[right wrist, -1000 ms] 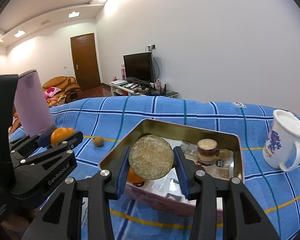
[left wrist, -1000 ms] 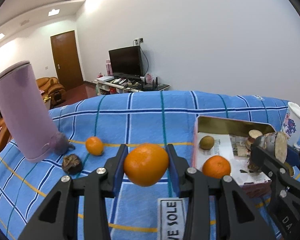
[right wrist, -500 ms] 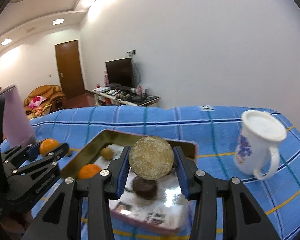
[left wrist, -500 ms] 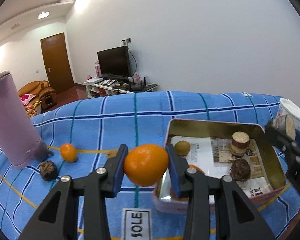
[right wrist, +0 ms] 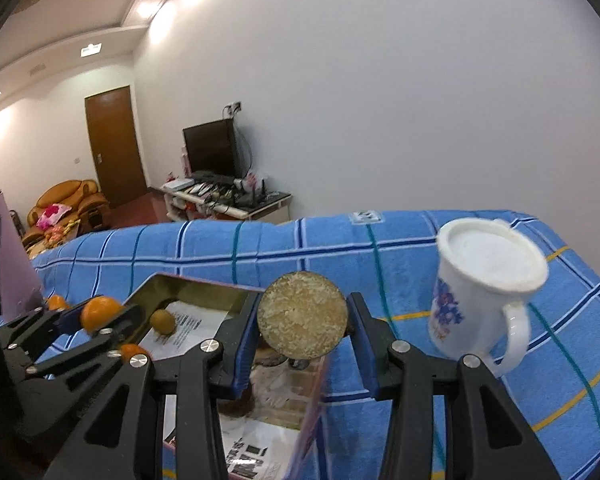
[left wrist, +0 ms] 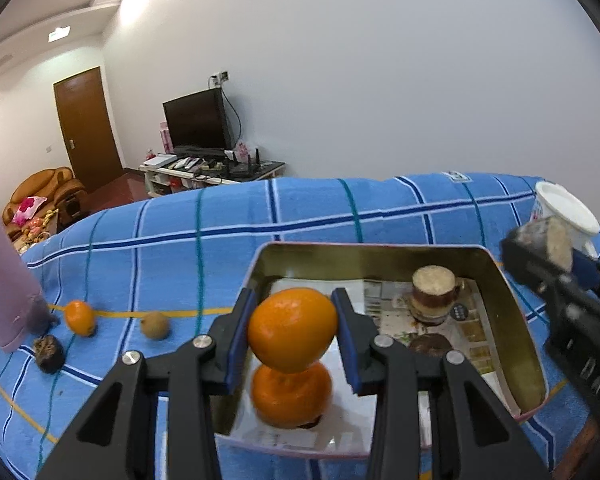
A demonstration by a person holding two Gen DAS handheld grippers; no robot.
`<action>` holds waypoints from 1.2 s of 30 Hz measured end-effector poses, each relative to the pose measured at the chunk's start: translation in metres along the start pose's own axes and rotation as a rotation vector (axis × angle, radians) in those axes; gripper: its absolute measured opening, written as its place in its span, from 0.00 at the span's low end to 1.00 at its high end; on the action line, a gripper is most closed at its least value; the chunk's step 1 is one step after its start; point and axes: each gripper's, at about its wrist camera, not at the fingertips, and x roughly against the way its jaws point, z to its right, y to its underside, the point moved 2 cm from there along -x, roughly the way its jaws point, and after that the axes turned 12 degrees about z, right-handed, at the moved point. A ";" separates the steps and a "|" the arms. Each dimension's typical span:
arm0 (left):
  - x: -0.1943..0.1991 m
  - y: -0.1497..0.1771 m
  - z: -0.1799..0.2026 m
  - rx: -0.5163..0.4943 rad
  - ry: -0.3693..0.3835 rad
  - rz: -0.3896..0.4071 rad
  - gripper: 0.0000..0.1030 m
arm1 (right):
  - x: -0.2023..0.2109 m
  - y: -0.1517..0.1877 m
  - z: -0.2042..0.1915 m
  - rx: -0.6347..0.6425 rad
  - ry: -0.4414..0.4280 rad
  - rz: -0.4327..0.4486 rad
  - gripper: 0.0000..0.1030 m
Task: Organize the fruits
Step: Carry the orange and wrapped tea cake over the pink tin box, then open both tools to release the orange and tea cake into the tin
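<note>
Left gripper (left wrist: 293, 330) clamped on a glossy round orange (left wrist: 292, 328), right gripper (right wrist: 302, 316) on a brown-skinned, pale-faced cut fruit (right wrist: 302, 316)

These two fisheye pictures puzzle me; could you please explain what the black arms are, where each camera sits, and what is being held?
No robot here: a person carries a two-finger tool in each hand, with a camera on each looking along its fingers. The left view shows the left tool clamped on an orange above a metal tin on a blue checked cloth. The right view shows the right tool gripping a round cut-faced fruit. Another orange lies in the tin. Outside it sit a small orange, a brownish fruit and a white mug.
</note>
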 end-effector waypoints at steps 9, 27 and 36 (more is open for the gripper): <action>-0.013 0.007 0.006 -0.011 -0.013 -0.041 0.39 | -0.016 0.013 -0.020 0.056 -0.041 -0.079 0.44; -0.018 0.006 0.001 0.007 -0.021 -0.047 0.43 | -0.033 0.031 -0.030 0.039 -0.104 -0.199 0.44; -0.004 0.002 -0.009 0.028 -0.093 0.024 0.94 | -0.020 0.021 -0.021 0.008 -0.081 -0.125 0.56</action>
